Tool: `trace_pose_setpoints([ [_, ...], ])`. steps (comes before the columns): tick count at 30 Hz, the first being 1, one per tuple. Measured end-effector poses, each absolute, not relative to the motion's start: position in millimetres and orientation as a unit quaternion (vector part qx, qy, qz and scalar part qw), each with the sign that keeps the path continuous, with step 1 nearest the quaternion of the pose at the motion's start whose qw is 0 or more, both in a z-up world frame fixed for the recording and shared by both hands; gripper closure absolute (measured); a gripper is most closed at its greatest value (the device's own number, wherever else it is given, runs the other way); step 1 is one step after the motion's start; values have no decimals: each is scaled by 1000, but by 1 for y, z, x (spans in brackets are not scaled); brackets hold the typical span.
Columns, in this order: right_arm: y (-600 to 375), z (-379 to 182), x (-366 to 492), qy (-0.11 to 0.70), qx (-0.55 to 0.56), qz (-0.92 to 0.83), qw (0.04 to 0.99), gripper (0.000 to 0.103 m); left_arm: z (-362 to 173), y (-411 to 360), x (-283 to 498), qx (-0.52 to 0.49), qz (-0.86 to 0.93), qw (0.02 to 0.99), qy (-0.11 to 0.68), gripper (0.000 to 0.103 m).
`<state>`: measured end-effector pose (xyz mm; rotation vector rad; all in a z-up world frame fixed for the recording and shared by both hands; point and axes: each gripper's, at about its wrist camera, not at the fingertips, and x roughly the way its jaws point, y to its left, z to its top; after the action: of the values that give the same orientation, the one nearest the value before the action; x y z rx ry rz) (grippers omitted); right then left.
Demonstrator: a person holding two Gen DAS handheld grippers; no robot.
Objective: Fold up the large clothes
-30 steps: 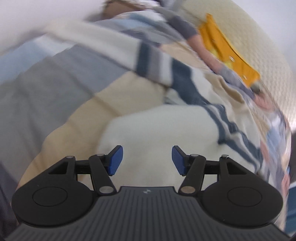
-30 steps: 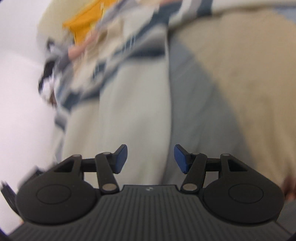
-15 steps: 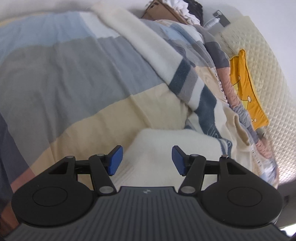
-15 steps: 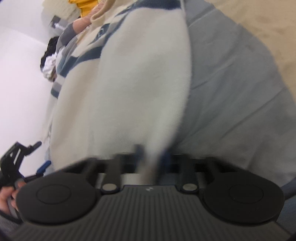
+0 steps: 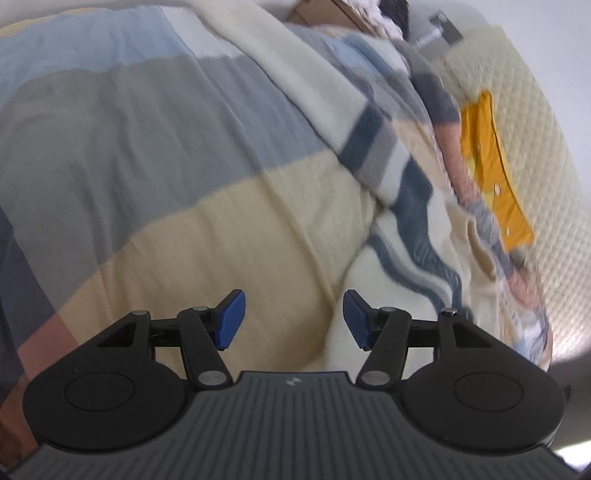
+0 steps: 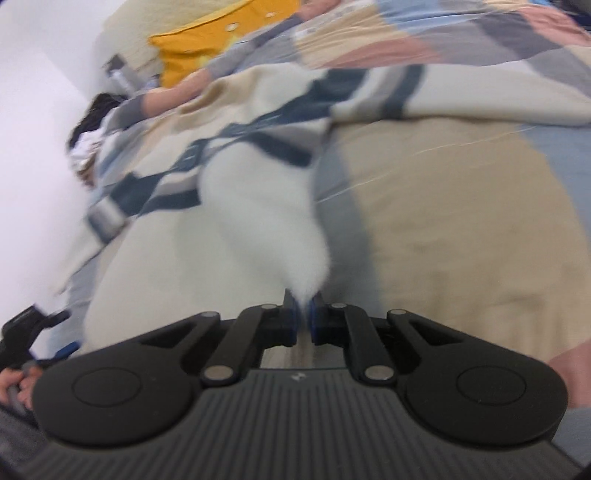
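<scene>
A fluffy cream sweater with navy and grey stripes (image 6: pixel 258 206) lies spread across a bed covered in a colour-block duvet (image 6: pixel 461 229). My right gripper (image 6: pixel 303 314) is shut on the sweater's cream hem, and the cloth rises in a peak from the blue pads. In the left wrist view the same sweater (image 5: pixel 399 206) runs along the right side, one sleeve reaching to the far end. My left gripper (image 5: pixel 293 325) stands open over the beige band of the duvet, its pads touching nothing, with the sweater's cream edge just beyond its right finger (image 5: pixel 356 325).
A yellow cushion (image 5: pixel 491 177) leans on a quilted cream headboard (image 5: pixel 535 129). A cardboard box (image 5: pixel 325 11) and dark clutter sit at the bed's far end. A hand holding the other gripper (image 6: pixel 22 354) shows at the lower left of the right wrist view.
My right gripper went from open to shut on the sweater's hem and lifted it. The left gripper shifted sideways off the cream cloth, now over the beige duvet, still open.
</scene>
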<state>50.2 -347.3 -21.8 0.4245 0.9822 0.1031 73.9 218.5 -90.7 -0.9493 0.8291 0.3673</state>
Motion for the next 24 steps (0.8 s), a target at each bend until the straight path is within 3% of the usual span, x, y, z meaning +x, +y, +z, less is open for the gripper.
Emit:
trace_pose_setpoints([
  [11, -375, -49, 67, 480, 202, -20, 854, 94, -129, 168, 91, -416, 92, 766, 481, 39],
  [18, -381, -52, 62, 481, 215, -14, 850, 94, -125, 166, 74, -464, 49, 752, 466, 39],
  [24, -382, -54, 61, 485, 217, -12, 847, 94, -105, 142, 65, -381, 57, 776, 500, 39],
])
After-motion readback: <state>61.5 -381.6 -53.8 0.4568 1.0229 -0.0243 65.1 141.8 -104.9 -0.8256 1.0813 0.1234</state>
